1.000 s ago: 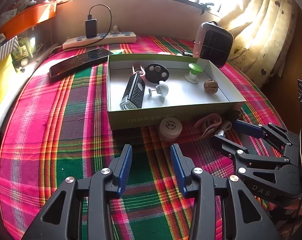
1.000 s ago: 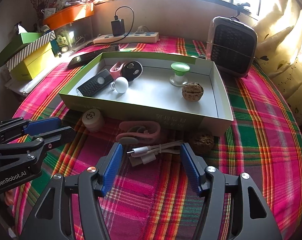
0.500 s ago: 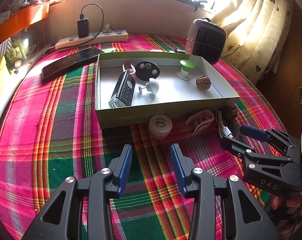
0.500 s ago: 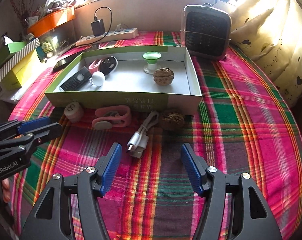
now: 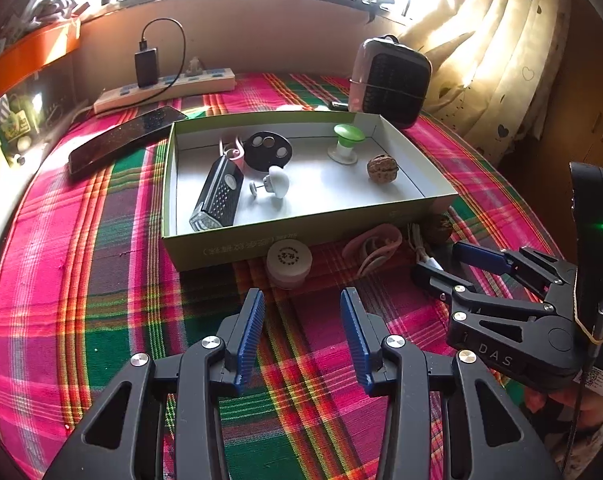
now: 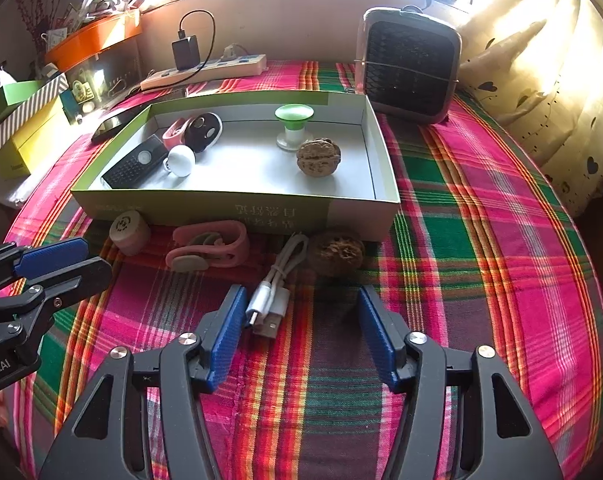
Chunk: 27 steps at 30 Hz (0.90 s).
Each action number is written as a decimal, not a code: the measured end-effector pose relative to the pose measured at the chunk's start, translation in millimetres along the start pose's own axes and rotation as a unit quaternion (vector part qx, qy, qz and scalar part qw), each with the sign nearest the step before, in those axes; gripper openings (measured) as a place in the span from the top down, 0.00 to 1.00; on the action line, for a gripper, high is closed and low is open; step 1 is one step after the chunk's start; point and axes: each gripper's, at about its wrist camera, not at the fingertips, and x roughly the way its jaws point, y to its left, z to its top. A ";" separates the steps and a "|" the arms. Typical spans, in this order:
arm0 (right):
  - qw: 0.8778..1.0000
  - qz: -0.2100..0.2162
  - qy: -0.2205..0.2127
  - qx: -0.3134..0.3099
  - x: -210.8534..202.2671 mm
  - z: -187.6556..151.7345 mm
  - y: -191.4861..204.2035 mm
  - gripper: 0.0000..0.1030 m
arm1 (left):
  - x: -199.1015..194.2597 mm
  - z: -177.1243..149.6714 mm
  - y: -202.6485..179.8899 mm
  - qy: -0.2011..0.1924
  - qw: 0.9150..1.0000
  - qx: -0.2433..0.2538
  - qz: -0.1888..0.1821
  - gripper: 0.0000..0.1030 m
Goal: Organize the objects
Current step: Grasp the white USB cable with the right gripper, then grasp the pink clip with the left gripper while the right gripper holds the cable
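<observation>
— While the plaid tablecloth [image 6: 481, 216] spreads under everything, what sits on it?

— Biggest is the shallow green box [image 6: 237, 210], with a small heater [image 6: 409, 64] behind its far right corner. Inside the box: a black remote [image 6: 135, 166], a round black disc [image 6: 203, 130], a green-topped knob [image 6: 294, 120], a white knob [image 6: 180, 161] and a walnut [image 6: 318, 157].

— And outside it?

— Along the near wall, left to right: a small round tin [image 6: 128, 232], a pink clip [image 6: 209, 248], a coiled white USB cable [image 6: 275, 292], and a second walnut [image 6: 336, 254] touching the box front.

— The grippers?

— The right gripper [image 6: 301, 330] has just been closing its jaws, yet they stand apart; the cable's plugs lie just inside the left pad, nothing pinched. The left gripper [image 5: 301, 334] is released too, partly open over bare cloth, just short of the tin.
</observation>
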 end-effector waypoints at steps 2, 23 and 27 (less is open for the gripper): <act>1.000 0.007 -0.001 -0.008 -1.7 -1.0 2.8 0.57 | 0.7 2.1 -3.6 0.000 1.000 0.006 -0.001 0.63; 1.000 0.029 -0.009 -0.006 -16.1 -13.2 -16.1 0.81 | 28.3 21.6 -44.0 0.022 0.998 0.050 -0.023 0.63; 1.000 0.027 -0.013 -0.003 -19.9 -13.9 -21.9 0.81 | 34.4 22.5 -48.1 0.025 0.998 0.051 -0.030 0.63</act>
